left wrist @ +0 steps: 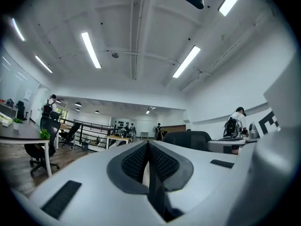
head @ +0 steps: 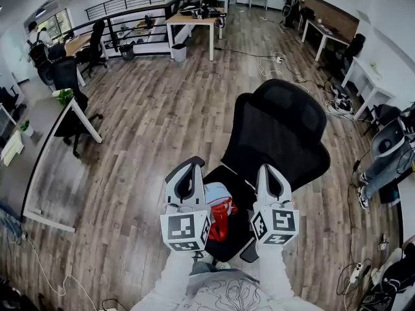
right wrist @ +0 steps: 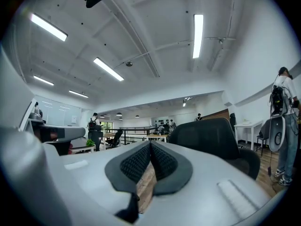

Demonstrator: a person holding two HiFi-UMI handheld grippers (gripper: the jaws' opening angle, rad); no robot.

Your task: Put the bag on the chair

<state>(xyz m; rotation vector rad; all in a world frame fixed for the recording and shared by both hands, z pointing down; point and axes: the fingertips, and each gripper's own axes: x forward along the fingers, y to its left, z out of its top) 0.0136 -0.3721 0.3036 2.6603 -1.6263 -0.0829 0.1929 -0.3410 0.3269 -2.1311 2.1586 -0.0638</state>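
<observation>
A black mesh office chair point(head: 279, 128) stands on the wooden floor in front of me. On its seat lies a small bag point(head: 219, 207), light blue with red parts, partly hidden behind my left gripper point(head: 187, 167). That gripper is held level above the seat's left side, its jaws shut with nothing between them. My right gripper point(head: 271, 171) hangs beside it over the seat's right side, also shut and empty. In the left gripper view the pads of the left gripper point(left wrist: 148, 145) meet, with the chair point(left wrist: 187, 138) beyond. In the right gripper view the right gripper point(right wrist: 150, 145) shows closed pads, with the chair point(right wrist: 207, 135) behind.
A white desk point(head: 65, 141) with another black chair point(head: 68, 76) stands to the left. More desks point(head: 191, 19) and a railing point(head: 130, 8) lie farther back. Cables and a power strip point(head: 279, 60) trail over the floor. A person point(head: 389, 154) stands at the right.
</observation>
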